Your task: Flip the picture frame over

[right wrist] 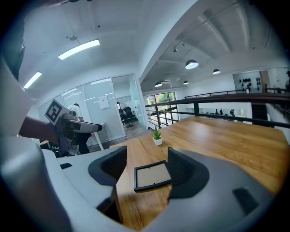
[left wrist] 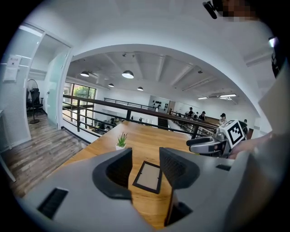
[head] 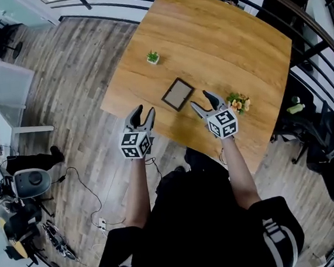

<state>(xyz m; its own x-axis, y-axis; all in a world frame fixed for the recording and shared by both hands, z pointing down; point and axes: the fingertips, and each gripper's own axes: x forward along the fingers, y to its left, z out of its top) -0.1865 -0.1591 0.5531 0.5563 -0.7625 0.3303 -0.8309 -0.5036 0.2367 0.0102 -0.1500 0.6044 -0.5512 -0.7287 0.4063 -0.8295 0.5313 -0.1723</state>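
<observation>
A dark-rimmed picture frame (head: pixel 178 93) lies flat on the wooden table (head: pixel 222 36) near its front edge. In the head view my left gripper (head: pixel 142 112) hovers at the table's edge, to the left of the frame and short of it, jaws apart and empty. My right gripper (head: pixel 201 99) sits just right of the frame, also open with nothing between its jaws. The left gripper view shows the frame (left wrist: pixel 147 176) ahead between the spread jaws of the left gripper (left wrist: pixel 146 154). From the right gripper (right wrist: pixel 147 154) the frame (right wrist: pixel 152 176) likewise lies ahead, untouched.
A small potted plant (head: pixel 152 57) stands behind the frame to the left. A bunch of flowers (head: pixel 238 102) lies right beside the right gripper. A railing (left wrist: pixel 136 108) runs behind the table. Office chairs (head: pixel 326 144) stand to the right, cables and gear (head: pixel 25 190) on the floor to the left.
</observation>
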